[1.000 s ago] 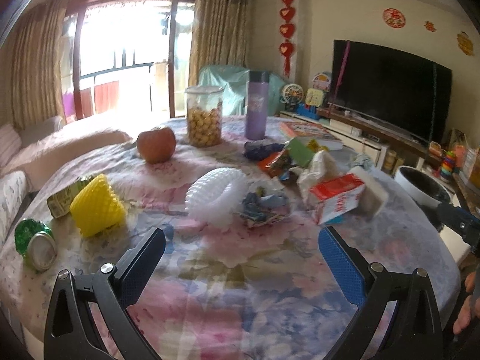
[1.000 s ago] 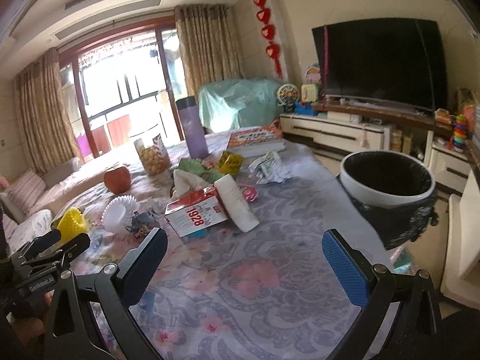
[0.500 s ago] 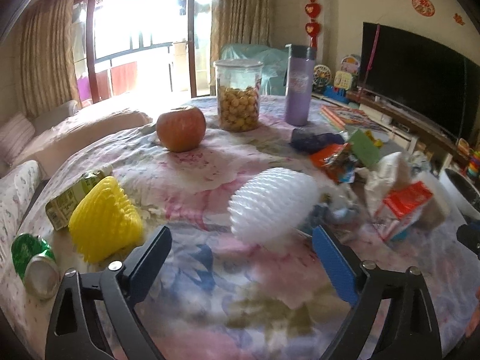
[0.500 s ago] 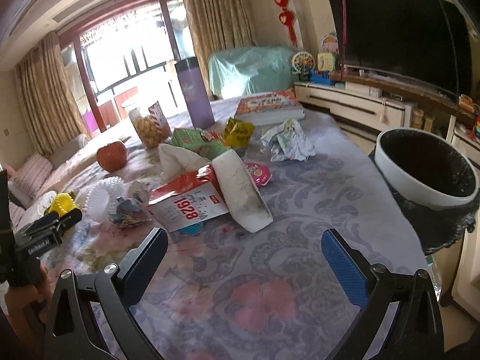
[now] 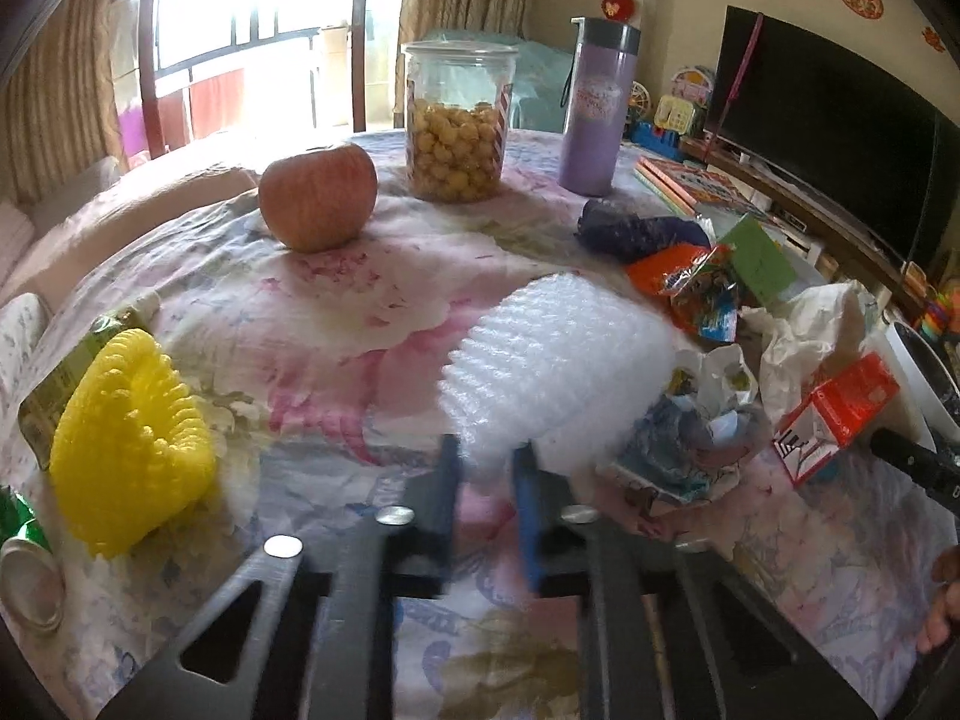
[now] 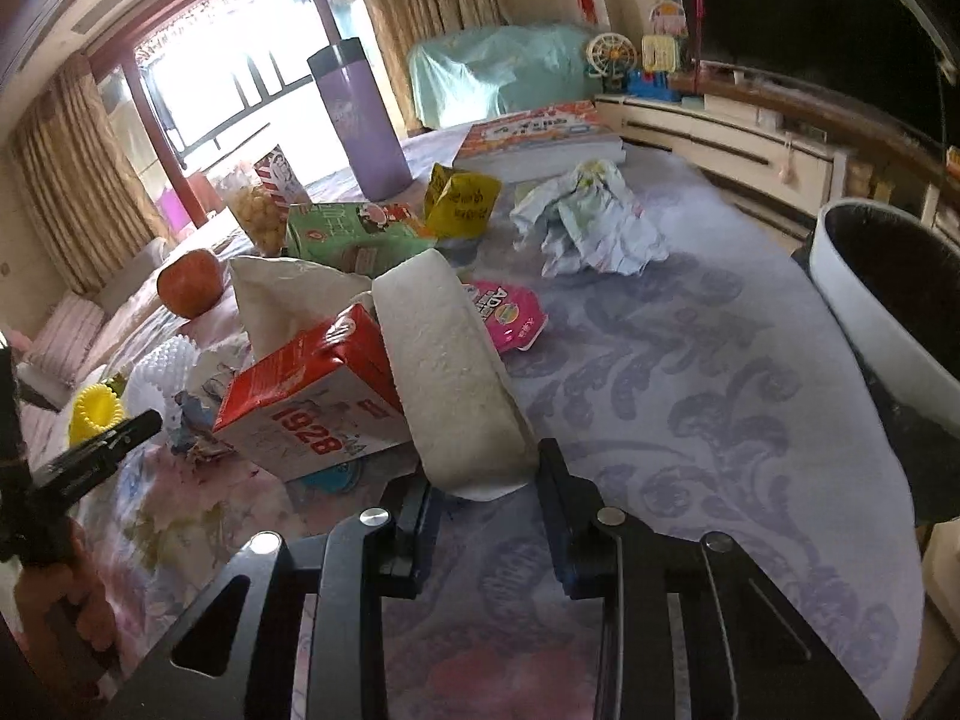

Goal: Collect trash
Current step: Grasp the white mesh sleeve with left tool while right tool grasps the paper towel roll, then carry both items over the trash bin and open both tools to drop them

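In the left wrist view my left gripper (image 5: 486, 468) has its jaws closing, and the near edge of a white foam fruit net (image 5: 558, 360) is pinched between them on the flowered tablecloth (image 5: 336, 312). The right wrist view shows my right gripper (image 6: 486, 492) shut on the near end of a long white foam slab (image 6: 444, 360), which leans against a red 1928 carton (image 6: 312, 408). A white bin (image 6: 870, 300) with a black liner stands off the table's right edge.
Loose trash: yellow foam net (image 5: 126, 438), green can (image 5: 24, 558), snack wrappers (image 5: 696, 288), crumpled paper (image 6: 588, 228), pink wrapper (image 6: 510, 312), green carton (image 6: 354, 234). An apple (image 5: 318, 198), snack jar (image 5: 456, 126), purple bottle (image 5: 594, 108) and books (image 6: 540, 132) stand farther back.
Both grippers moved forward and down from wide open. The left one closed around the white net's edge; the right one closed on the foam slab's near end.
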The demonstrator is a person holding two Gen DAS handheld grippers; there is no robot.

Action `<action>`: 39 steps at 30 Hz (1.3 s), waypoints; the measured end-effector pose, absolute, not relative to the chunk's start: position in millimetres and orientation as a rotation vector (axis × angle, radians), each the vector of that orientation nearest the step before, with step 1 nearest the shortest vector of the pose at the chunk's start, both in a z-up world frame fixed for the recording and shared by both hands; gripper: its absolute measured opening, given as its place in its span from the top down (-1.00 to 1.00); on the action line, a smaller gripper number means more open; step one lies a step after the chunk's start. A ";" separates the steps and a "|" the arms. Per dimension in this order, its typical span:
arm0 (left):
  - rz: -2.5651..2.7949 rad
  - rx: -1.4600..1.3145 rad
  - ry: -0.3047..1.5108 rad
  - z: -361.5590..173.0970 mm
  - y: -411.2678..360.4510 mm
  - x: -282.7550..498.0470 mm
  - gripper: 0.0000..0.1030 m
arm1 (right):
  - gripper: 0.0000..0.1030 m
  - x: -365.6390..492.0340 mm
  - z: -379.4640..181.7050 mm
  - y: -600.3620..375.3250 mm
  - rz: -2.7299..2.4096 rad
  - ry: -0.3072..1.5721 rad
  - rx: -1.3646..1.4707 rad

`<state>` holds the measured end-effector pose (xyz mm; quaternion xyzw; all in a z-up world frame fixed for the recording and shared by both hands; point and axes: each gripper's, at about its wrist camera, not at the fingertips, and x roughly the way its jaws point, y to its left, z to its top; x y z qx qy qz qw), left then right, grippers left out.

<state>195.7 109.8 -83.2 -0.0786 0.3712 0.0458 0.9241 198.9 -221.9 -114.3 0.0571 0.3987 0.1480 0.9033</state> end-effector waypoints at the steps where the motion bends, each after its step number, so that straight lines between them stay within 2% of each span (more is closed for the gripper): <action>1: 0.097 -0.161 0.747 -81.2 110.8 193.0 0.76 | 0.41 197.7 -113.1 -223.5 0.307 0.815 0.124; 8: 0.082 -0.152 0.668 -58.9 99.1 169.2 0.79 | 0.42 181.7 -97.4 -244.3 0.308 0.765 0.161; 20: -0.121 -0.091 0.625 -29.0 24.0 152.3 0.79 | 0.42 158.4 -79.9 -297.1 0.242 0.726 0.204; 29: -0.264 -0.028 0.635 -23.1 -36.1 161.6 0.79 | 0.42 147.9 -74.3 -342.9 0.160 0.712 0.233; 39: -0.354 0.032 0.686 -37.1 -85.7 207.0 0.79 | 0.42 145.3 -71.8 -389.0 0.082 0.705 0.268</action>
